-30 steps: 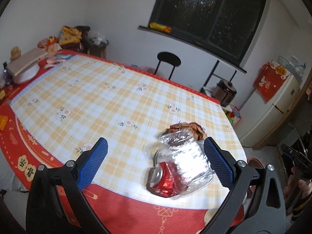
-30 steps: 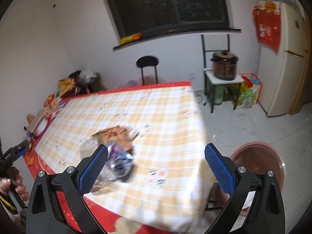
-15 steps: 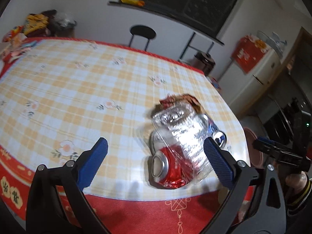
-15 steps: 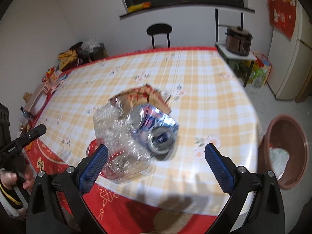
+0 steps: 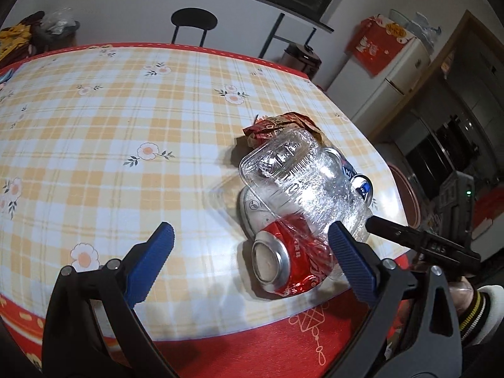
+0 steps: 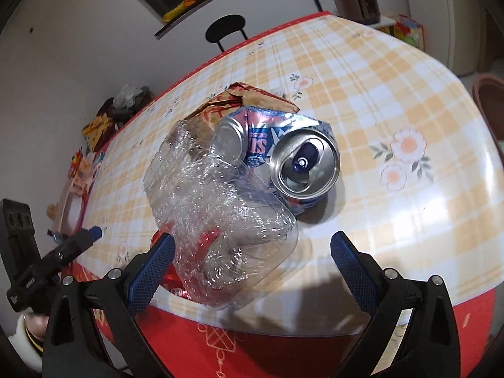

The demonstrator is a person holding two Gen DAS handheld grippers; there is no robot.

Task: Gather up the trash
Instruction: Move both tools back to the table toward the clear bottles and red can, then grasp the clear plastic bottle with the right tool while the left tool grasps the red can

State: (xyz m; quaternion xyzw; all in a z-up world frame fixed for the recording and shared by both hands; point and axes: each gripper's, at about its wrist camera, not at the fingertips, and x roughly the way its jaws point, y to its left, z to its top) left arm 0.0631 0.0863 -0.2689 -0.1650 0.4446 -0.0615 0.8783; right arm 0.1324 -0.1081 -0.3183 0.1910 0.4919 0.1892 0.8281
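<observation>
Four pieces of trash lie clustered near the worktop's (image 5: 94, 145) front edge: a crushed red can (image 5: 283, 258), a clear plastic container (image 6: 220, 220) over it, a dented blue can (image 6: 293, 154) touching the container, and a crumpled wrapper (image 6: 249, 97) behind them. The left tool (image 5: 250, 245) is released, jaws wide, with the red can between them. The right tool (image 6: 252, 256) is released, jaws wide, its left finger (image 6: 151, 271) beside the container.

Black grippers with ribbed blue fingers (image 5: 148, 264), silver screws; white, yellow-black-striped cuff (image 5: 472, 312).
</observation>
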